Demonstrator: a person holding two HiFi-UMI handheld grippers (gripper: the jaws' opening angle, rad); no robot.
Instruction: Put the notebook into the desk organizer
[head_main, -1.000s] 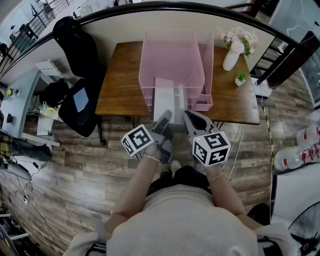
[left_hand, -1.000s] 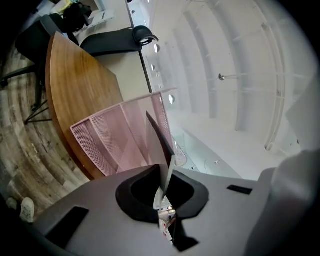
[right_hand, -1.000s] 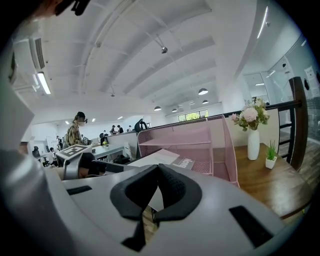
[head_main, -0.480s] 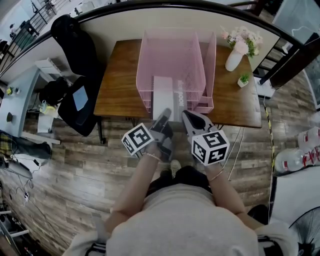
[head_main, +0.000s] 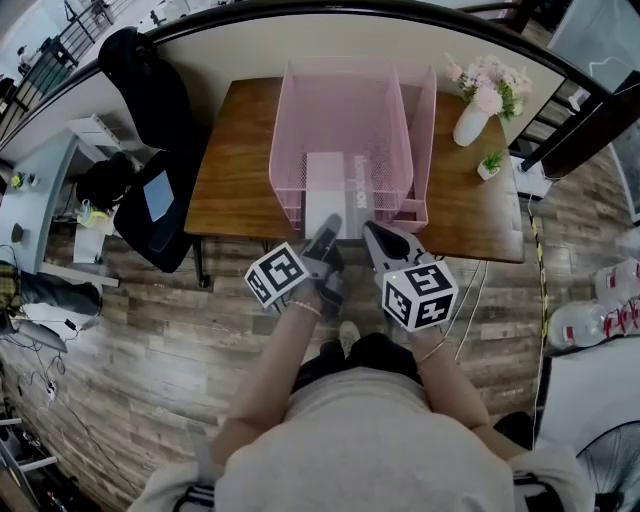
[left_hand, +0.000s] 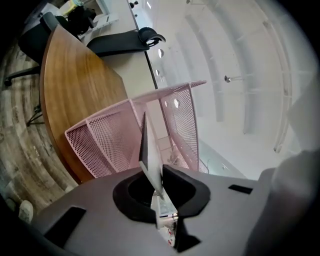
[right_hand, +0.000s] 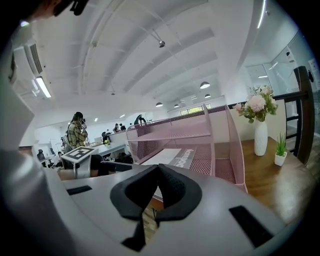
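Note:
A pink mesh desk organizer (head_main: 290, 110) stands on the wooden desk (head_main: 235, 170). The grey-white notebook (head_main: 325, 185) lies flat in its lower tray, its near end sticking out over the desk's front edge. My left gripper (head_main: 330, 222) is at that near end. In the left gripper view the notebook's edge (left_hand: 150, 150) stands between the jaws of the left gripper (left_hand: 159, 180), which have just been opening, with a gap beside it. My right gripper (head_main: 370, 230) sits just right of the notebook, shut and empty (right_hand: 156, 172). Beyond it lie the notebook (right_hand: 172, 156) and organizer (right_hand: 225, 145).
A white vase of pink flowers (head_main: 470, 120) and a small potted plant (head_main: 490, 162) stand at the desk's right end. A black office chair (head_main: 150, 110) is left of the desk. A low wall runs behind the desk. Wood floor lies under me.
Both grippers and the notebook have edged forward, and the notebook sits a little deeper in the organizer's lower tray.

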